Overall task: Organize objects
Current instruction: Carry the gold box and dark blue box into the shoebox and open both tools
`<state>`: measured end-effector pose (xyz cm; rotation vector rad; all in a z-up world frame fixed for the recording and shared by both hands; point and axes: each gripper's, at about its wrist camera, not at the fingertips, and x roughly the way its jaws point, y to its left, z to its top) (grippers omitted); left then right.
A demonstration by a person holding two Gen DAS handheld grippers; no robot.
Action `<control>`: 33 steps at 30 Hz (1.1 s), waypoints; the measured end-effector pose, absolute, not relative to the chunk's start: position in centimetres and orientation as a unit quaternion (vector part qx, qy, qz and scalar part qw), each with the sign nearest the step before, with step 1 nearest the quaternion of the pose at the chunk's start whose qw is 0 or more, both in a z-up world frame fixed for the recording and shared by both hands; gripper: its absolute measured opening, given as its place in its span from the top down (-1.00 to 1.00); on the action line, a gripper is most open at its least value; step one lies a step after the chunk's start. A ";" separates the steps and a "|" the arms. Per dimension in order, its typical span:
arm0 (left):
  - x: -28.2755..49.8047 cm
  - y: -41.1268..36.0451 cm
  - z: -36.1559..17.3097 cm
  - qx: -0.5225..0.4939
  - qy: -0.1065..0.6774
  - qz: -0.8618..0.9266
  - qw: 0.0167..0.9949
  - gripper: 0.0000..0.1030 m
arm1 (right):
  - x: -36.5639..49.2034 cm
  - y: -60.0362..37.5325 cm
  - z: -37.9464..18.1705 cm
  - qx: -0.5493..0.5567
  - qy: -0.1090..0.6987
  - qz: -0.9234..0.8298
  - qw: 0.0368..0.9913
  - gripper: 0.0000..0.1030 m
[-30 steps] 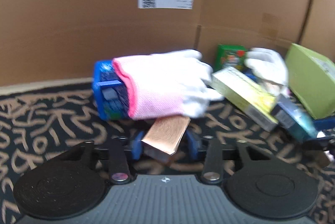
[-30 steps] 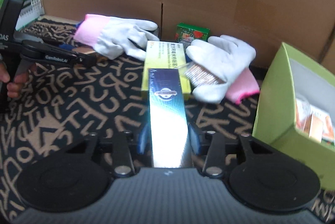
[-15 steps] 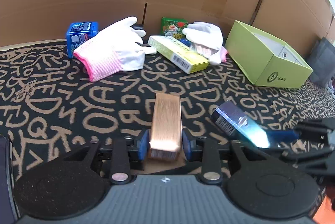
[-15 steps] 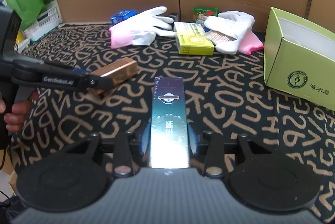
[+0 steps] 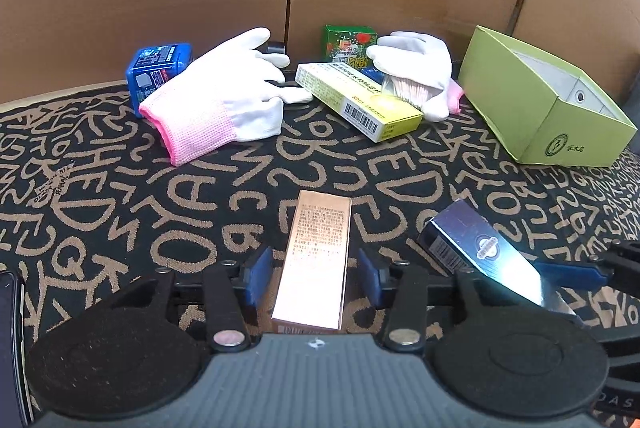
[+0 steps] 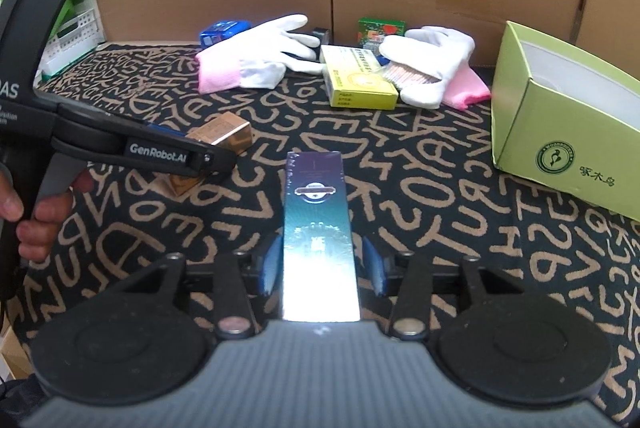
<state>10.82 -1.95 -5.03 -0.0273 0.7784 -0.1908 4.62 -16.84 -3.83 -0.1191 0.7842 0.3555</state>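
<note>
Left wrist view: the left gripper [image 5: 316, 274] has just spread its jaws, leaving the copper box [image 5: 316, 264] loose between them on the patterned surface [image 5: 120, 208]. The right gripper [image 6: 320, 266] has likewise eased off the dark blue box [image 6: 318, 228]. Both boxes look set down, well short of the green box [image 5: 560, 116].

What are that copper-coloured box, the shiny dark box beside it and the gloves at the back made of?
Copper box: probably cardboard with a metallic foil finish; sharp folded edges, brushed sheen, printed text. Dark blue-teal box: likely glossy foil-laminated card; it throws a bright mirror-like glare. Gloves: knitted fabric, white with pink cuffs; the weave shows on the cuff.
</note>
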 end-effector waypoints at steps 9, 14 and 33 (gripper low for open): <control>10.6 -2.8 -5.1 0.011 0.375 -0.093 0.922 0.13 | 4.9 -17.4 -4.2 -0.033 0.374 0.165 0.912 0.24; 10.4 -3.2 -5.1 0.020 0.373 -0.097 0.923 0.38 | 5.0 -17.2 -4.6 -0.032 0.367 0.161 0.916 0.26; 10.6 -10.4 2.8 0.004 0.309 -0.218 0.926 0.39 | 3.2 -25.0 1.7 0.007 0.274 0.116 0.955 0.27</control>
